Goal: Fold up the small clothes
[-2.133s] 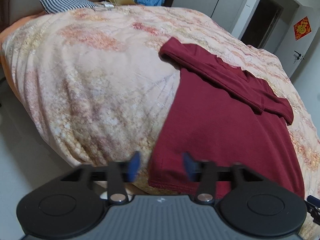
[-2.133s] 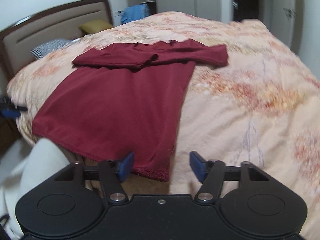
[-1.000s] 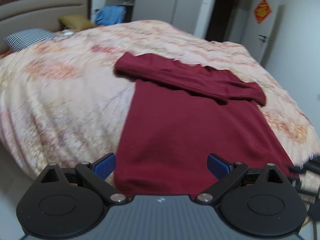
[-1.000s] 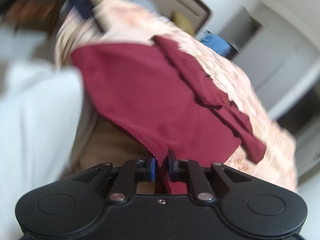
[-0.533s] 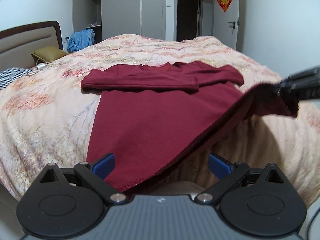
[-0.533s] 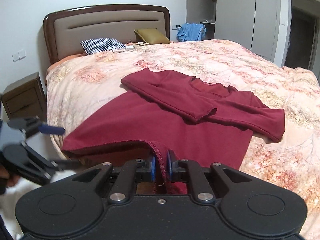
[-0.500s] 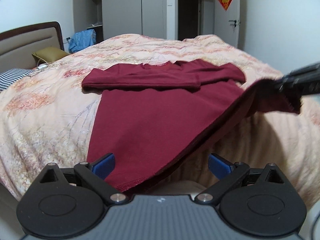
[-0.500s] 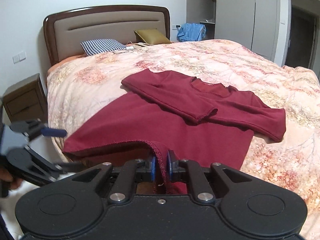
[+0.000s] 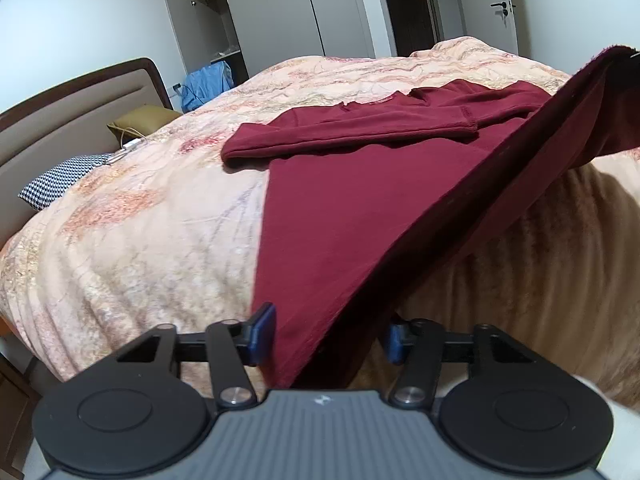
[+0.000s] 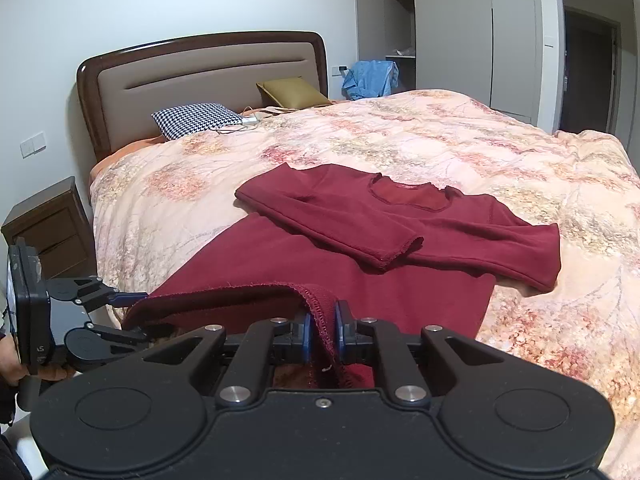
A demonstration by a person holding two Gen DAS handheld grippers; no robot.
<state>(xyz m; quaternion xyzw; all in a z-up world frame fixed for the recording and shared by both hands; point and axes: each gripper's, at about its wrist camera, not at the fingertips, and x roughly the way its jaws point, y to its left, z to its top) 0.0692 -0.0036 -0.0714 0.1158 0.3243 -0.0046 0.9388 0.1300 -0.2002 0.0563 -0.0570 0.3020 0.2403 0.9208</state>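
Floral peach quilt (image 10: 460,148) carries the dark red long-sleeved knit top (image 10: 400,236) near its foot edge. Right gripper (image 10: 322,334) pinches one hem corner; left gripper (image 9: 326,336), closing, seemingly straddles the other ungripped, so it might slip.

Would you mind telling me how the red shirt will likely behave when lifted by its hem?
Probably floppy: the shirt sags between the right gripper and the closing left gripper. Likely light, since one pinched corner lifts it. Its folded sleeves may slide off.
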